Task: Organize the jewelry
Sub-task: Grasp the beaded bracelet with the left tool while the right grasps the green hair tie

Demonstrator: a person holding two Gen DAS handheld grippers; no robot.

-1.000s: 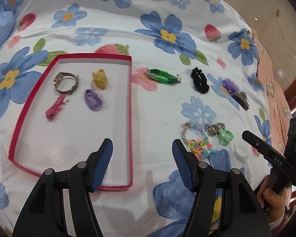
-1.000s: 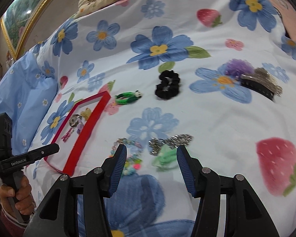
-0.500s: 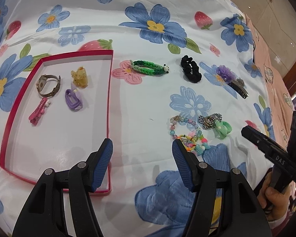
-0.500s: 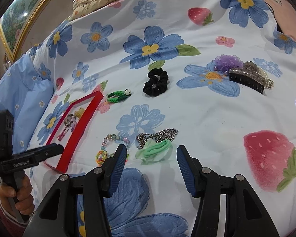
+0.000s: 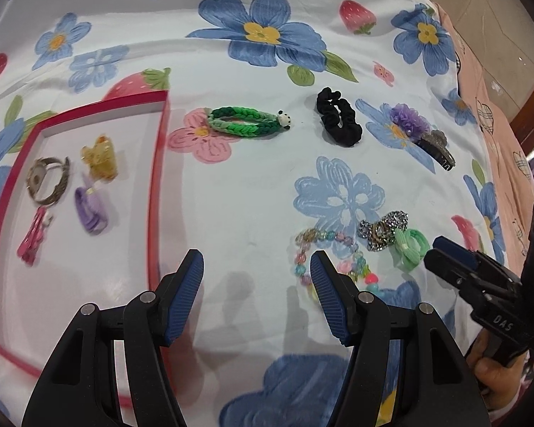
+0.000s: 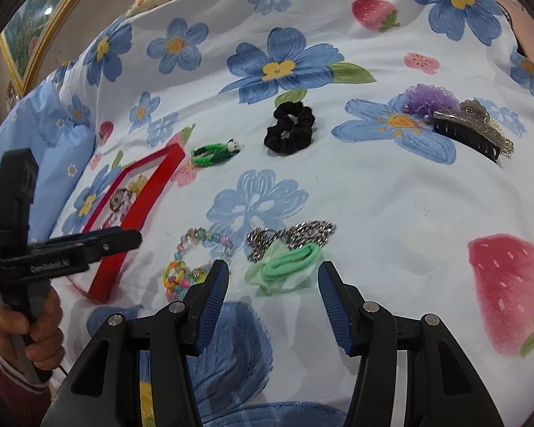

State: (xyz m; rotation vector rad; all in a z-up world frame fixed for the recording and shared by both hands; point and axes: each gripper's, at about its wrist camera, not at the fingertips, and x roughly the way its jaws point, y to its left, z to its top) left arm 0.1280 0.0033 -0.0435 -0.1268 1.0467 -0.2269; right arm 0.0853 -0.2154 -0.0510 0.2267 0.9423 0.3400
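A red-rimmed white tray (image 5: 160, 163) (image 6: 153, 192) lies at the left and holds a watch (image 5: 48, 179), a yellow clip (image 5: 99, 156), a purple clip (image 5: 90, 206) and a pink clip (image 5: 32, 238). On the flowered sheet lie a green braided bracelet (image 5: 245, 122) (image 6: 213, 153), a black scrunchie (image 5: 338, 117) (image 6: 290, 128), a bead bracelet (image 5: 331, 249) (image 6: 192, 263), a silver chain (image 5: 382, 229) (image 6: 302, 235) and a mint hair tie (image 5: 409, 247) (image 6: 288, 261). My left gripper (image 5: 256, 277) is open, just right of the tray. My right gripper (image 6: 272, 281) is open, right at the mint hair tie.
A purple flower clip (image 5: 407, 121) (image 6: 430, 98) and a glittery black claw clip (image 5: 438, 149) (image 6: 473, 131) lie at the far right. A blue pillow (image 6: 35, 142) lies at the left, a picture frame (image 6: 35, 32) behind. A pink cloth (image 5: 498, 142) borders the sheet's right edge.
The left gripper has moved right, off the tray toward the loose items. The right gripper has closed in on the mint hair tie. Both stay open.
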